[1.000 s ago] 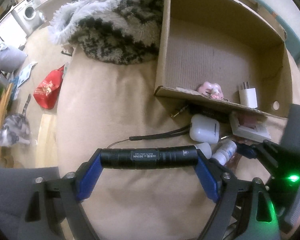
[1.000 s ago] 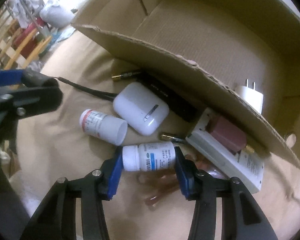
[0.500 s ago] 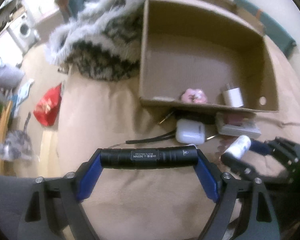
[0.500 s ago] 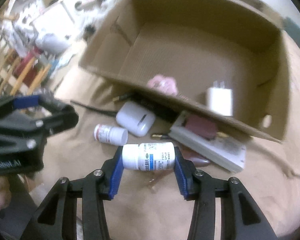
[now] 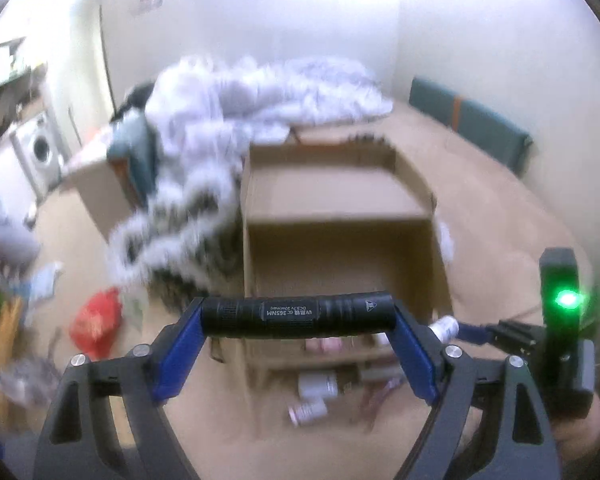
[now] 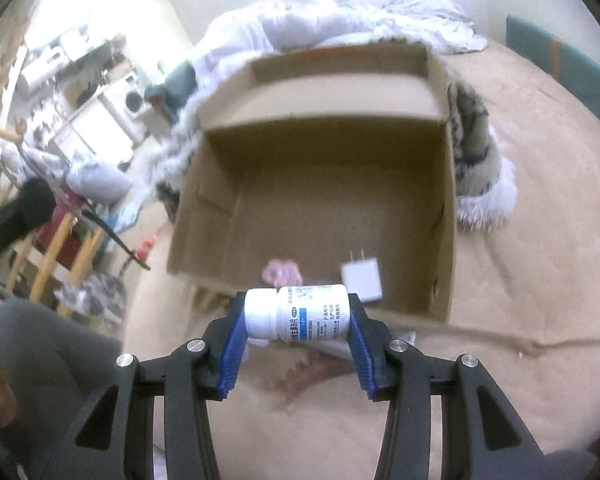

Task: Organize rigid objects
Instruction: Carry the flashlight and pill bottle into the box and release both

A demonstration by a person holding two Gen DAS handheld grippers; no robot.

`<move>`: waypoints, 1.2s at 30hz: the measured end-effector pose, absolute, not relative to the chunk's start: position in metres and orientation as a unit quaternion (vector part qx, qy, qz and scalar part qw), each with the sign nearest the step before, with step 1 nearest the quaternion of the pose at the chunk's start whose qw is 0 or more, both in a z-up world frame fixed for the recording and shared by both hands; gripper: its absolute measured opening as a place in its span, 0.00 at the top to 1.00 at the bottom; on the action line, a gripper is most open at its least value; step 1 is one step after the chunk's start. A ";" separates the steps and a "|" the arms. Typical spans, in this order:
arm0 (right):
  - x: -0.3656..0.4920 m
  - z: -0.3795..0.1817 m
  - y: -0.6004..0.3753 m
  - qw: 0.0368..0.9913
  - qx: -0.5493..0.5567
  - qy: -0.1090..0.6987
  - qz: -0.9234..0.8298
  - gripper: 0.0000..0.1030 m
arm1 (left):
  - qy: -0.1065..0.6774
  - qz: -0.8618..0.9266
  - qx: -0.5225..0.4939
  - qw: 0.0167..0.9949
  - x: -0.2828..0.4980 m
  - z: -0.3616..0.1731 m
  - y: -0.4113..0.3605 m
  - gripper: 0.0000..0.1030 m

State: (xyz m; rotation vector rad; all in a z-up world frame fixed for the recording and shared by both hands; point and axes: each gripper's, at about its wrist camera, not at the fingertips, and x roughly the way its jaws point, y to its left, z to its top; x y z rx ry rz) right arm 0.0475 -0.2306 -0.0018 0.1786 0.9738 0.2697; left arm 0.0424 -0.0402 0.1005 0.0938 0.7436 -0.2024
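My left gripper (image 5: 298, 316) is shut on a black flashlight (image 5: 298, 315), held crosswise high above the bed, in front of an open cardboard box (image 5: 332, 196). My right gripper (image 6: 296, 312) is shut on a white pill bottle (image 6: 296, 312), held just short of the same box's (image 6: 446, 216) near wall. Inside the box lie a pink object (image 6: 282, 273) and a white charger plug (image 6: 362, 280). The right gripper with its bottle shows at the right of the left wrist view (image 5: 444, 327). The flashlight's end shows at the left of the right wrist view (image 6: 18, 216).
Loose items remain on the beige bed in front of the box: a white case (image 5: 318, 385), another small bottle (image 5: 306, 411) and blurred brownish pieces (image 6: 308, 376). A fluffy black-and-white blanket (image 5: 172, 224) lies left of the box. A red bag (image 5: 96, 320) lies on the floor.
Both grippers have risen well above the bed with their objects and tilted up toward the box; the box now sits farther below and ahead in both views.
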 end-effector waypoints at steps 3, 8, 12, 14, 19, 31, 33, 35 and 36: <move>0.061 0.013 -0.232 0.879 0.082 0.451 0.127 0.52 | 0.341 -0.103 0.052 0.933 0.059 0.118 -0.043 0.17; 0.084 0.025 -0.237 0.889 0.080 0.433 0.122 0.52 | 0.328 -0.091 0.047 0.939 0.098 0.126 -0.044 0.17; 0.111 0.017 -0.241 0.891 0.085 0.431 0.114 0.52 | 0.342 -0.086 0.053 0.934 0.128 0.098 -0.049 0.17; 0.124 0.006 -0.242 0.889 0.086 0.436 0.112 0.52 | 0.378 -0.087 0.051 0.920 0.148 0.068 -0.052 0.17; 0.139 -0.027 -0.235 0.889 0.076 0.431 0.130 0.52 | 0.442 -0.083 0.044 0.892 0.170 -0.003 -0.048 0.17; 0.150 -0.077 -0.238 0.864 0.058 0.495 0.077 0.52 | 0.463 -0.094 0.028 0.881 0.180 -0.029 -0.051 0.17; 0.149 -0.077 -0.239 0.863 0.057 0.496 0.074 0.52 | 0.453 -0.097 0.036 0.885 0.178 -0.025 -0.054 0.17; 0.148 -0.078 -0.238 0.863 0.058 0.496 0.073 0.52 | 0.449 -0.101 0.040 0.887 0.179 -0.024 -0.057 0.17; 0.148 -0.078 -0.238 0.863 0.058 0.496 0.073 0.52 | 0.449 -0.101 0.038 0.887 0.181 -0.024 -0.058 0.17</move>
